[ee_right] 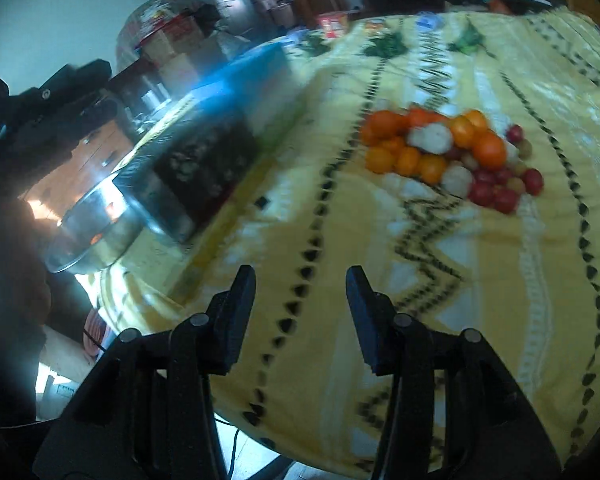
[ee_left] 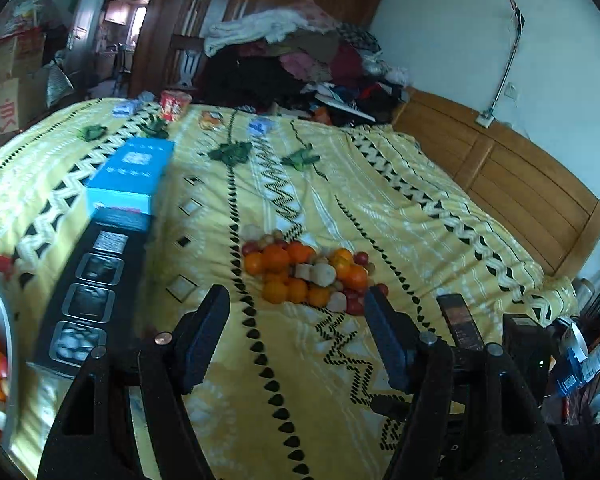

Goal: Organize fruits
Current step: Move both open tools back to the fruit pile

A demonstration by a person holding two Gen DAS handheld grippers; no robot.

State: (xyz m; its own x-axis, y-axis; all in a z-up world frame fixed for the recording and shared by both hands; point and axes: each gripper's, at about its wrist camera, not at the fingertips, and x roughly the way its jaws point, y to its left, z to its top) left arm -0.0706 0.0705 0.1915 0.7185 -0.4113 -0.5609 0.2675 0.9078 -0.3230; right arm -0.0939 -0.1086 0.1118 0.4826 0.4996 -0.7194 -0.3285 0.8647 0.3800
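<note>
A pile of fruit lies on the yellow patterned bedspread: oranges, small red fruits and white chunks. It also shows in the right wrist view. A metal bowl at the left edge holds some oranges and white pieces; it also shows in the right wrist view. My left gripper is open and empty, just short of the pile. My right gripper is open and empty, above the bedspread, well short of the pile.
A black box and a blue box lie left of the pile. Green leaves and small packets lie farther back. A clothes heap and wooden headboard border the bed. A dark phone-like object lies right.
</note>
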